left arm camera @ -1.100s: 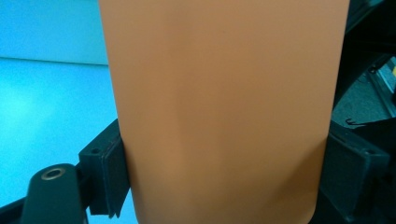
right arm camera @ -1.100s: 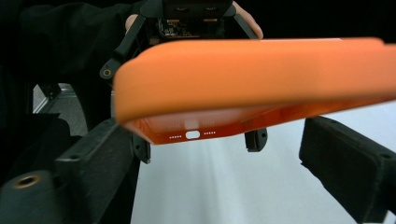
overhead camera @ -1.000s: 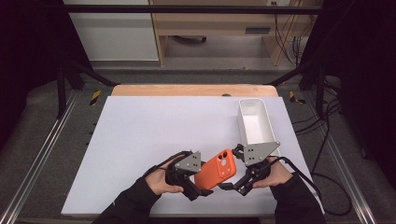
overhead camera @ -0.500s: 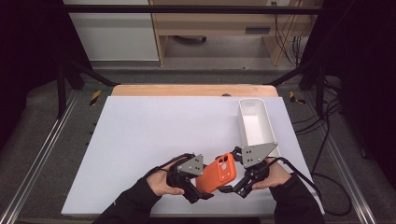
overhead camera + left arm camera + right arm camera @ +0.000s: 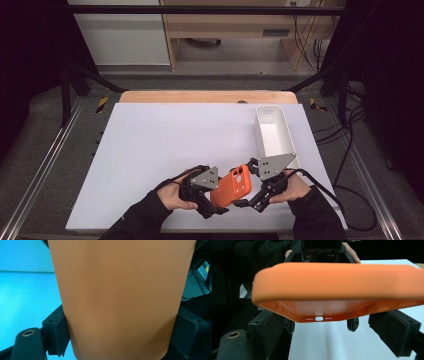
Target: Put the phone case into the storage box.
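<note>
An orange phone case [image 5: 231,187] hangs just above the white table sheet [image 5: 165,145] near its front edge, held between both grippers. My left gripper [image 5: 216,206] is shut on the case's lower end. In the left gripper view its pads [image 5: 58,335] press on both sides of the smooth orange back [image 5: 120,297]. My right gripper [image 5: 248,202] comes in from the right. Its jaws have just been closing, and its pads [image 5: 270,333] meet the edges of the case [image 5: 337,282], whose open inside and port holes face down.
A long white bin [image 5: 290,140] stands at the right side of the sheet, just beyond the right hand. A wooden strip [image 5: 200,96] runs along the table's far edge. Metal rails [image 5: 45,160] flank the table.
The case has dipped and tilted slightly between the grippers, and the right gripper's jaws have drawn in on it. Both hands stay in place.
</note>
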A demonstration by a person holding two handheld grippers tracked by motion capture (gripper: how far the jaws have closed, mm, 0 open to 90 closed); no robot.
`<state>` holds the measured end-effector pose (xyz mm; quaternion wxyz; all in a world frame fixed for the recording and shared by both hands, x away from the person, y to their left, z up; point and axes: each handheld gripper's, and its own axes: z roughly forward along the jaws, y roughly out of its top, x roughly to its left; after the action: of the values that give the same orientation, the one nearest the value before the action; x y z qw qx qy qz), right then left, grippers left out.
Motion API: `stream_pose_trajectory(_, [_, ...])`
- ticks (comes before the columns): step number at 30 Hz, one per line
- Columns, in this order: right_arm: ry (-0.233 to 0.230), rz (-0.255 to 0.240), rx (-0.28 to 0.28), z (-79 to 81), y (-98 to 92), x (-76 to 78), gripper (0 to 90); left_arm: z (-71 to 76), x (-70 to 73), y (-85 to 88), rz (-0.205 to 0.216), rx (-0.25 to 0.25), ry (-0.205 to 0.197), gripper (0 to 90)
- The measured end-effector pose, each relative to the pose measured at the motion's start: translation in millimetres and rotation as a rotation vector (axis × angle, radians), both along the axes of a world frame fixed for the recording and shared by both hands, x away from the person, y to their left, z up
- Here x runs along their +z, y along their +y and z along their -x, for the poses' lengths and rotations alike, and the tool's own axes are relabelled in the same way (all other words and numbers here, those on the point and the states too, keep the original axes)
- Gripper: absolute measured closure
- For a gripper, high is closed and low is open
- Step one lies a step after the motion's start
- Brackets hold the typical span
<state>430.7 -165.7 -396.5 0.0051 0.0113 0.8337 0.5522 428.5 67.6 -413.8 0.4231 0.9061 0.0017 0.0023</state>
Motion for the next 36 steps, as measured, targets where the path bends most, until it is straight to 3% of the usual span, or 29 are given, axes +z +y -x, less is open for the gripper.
stream_pose_trajectory(6, [0.005, 0.012, 0.012, 0.3, 1.4, -2.2, 12.3, 1.2, -1.7, -2.3, -0.020, -0.016, -0.009, 15.3])
stream_pose_trajectory(25, [0.026, 0.014, 0.008, -0.3, 1.4, -0.8, 16.1, 0.1, -1.9, -2.1, -0.017, -0.006, -0.003, 14.5])
stream_pose_trajectory(29, [0.031, 0.016, 0.005, -0.8, 0.9, -0.4, 16.1, -1.1, -0.7, -0.7, -0.020, 0.009, -0.002, 9.2])
stream_pose_trajectory(36, [0.025, 0.015, -0.017, -1.7, -3.5, 3.9, 16.1, -2.1, 7.4, 13.0, 0.014, 0.059, -0.011, 1.2])
